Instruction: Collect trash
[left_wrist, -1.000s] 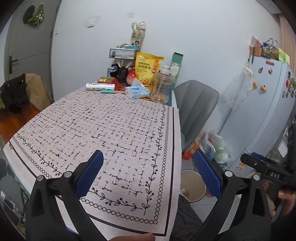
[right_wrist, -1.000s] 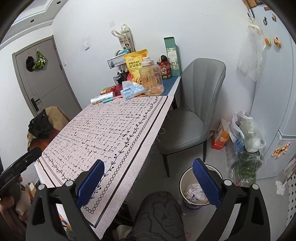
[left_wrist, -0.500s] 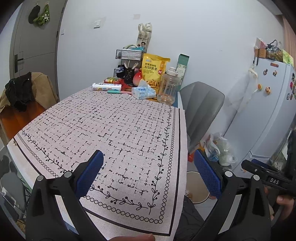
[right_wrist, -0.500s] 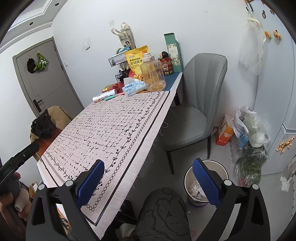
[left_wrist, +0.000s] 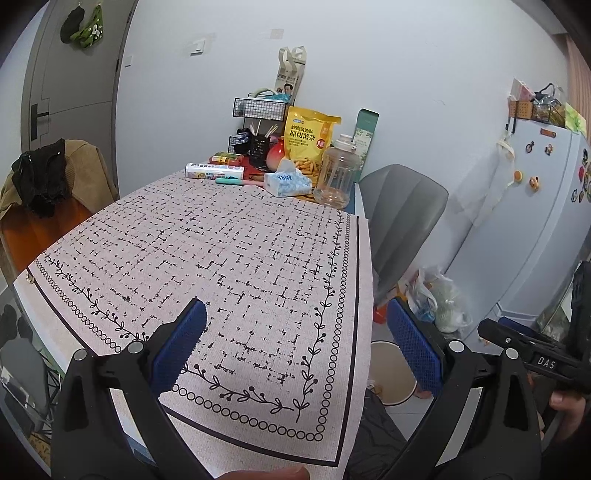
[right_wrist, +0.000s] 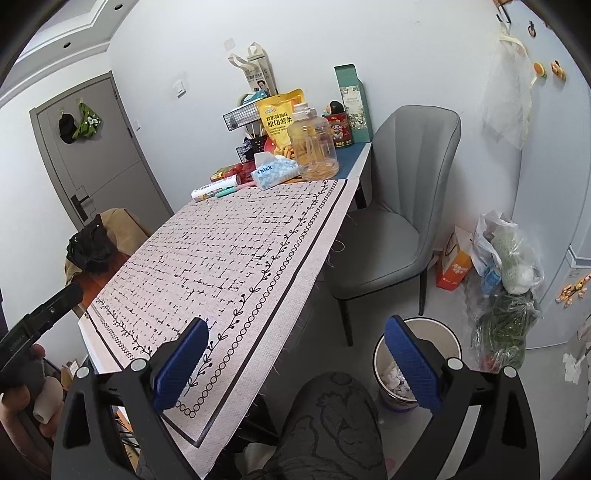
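Left gripper (left_wrist: 295, 343) has lifted slightly since a second ago; tablecloth (left_wrist: 236, 258) fills more of its view. Both fingers spread wide, empty. Right gripper (right_wrist: 295, 360) likewise. Bin (right_wrist: 417, 363) with crumpled paper sits on floor beside the grey chair (right_wrist: 402, 206). Tissue pack (left_wrist: 287, 182) reads "Thick".

- The counter (left_wrist: 364, 212) is covered almost wholly by a pale cloth (left_wrist: 229, 254) with black dashes and a vine border.
- At the far end stand a clear jar (left_wrist: 338, 173), a yellow snack bag (left_wrist: 308, 142), a tissue pack (left_wrist: 288, 183) and a white roll (left_wrist: 214, 171) (all clustered against the wall).
- On the floor (right_wrist: 546, 373) to the right: a bin (right_wrist: 417, 363) holding crumpled paper, a grey chair (right_wrist: 399, 218), plastic bags (right_wrist: 506, 258).
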